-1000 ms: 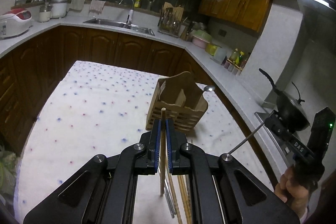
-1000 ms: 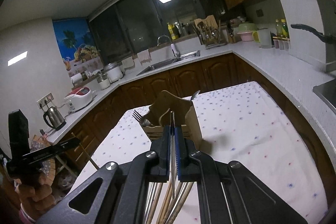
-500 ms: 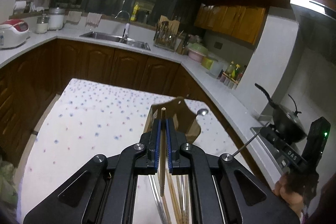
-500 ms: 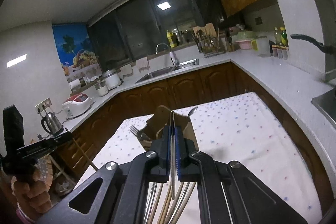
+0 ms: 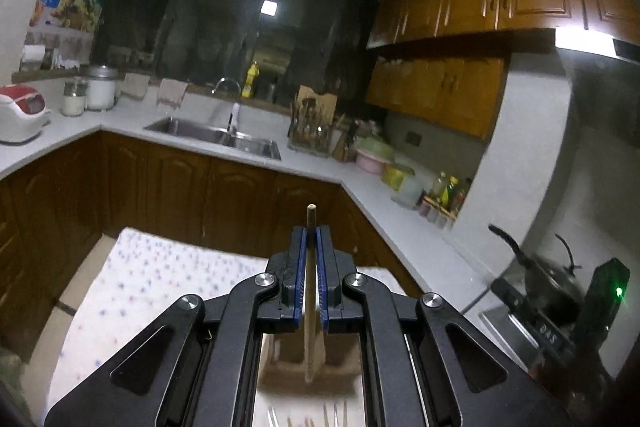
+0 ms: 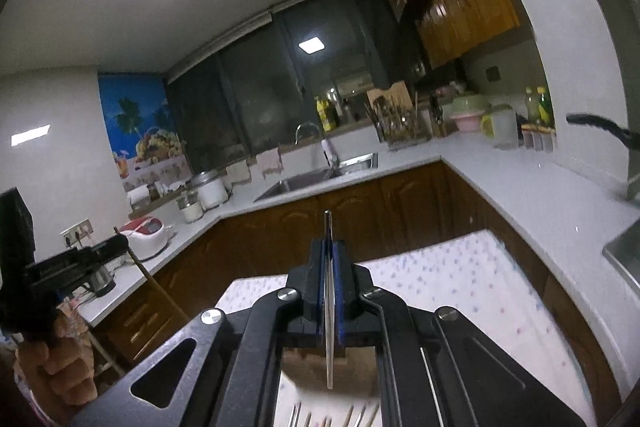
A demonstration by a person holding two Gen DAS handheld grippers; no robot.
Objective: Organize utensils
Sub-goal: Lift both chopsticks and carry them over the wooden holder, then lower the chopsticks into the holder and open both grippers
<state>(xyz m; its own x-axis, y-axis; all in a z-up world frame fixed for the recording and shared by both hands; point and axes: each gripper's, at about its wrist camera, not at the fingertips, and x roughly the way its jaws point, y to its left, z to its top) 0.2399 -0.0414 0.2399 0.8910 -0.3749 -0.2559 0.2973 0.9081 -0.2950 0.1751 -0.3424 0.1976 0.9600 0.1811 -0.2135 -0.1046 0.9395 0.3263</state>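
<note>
Pale wooden chopstick [image 5: 309,291], upright between clamped left gripper [image 5: 311,239] pads

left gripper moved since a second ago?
Yes. The left gripper has risen: the wooden holder dropped below its fingers, the sink sits lower in view. It grips a wooden chopstick.

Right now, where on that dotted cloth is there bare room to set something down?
The dotted cloth lies bare on its left stretch toward the dark cabinets; in the right view it is bare toward the counter. It is crowded just below the grippers: the wooden holder and loose utensils.
</note>
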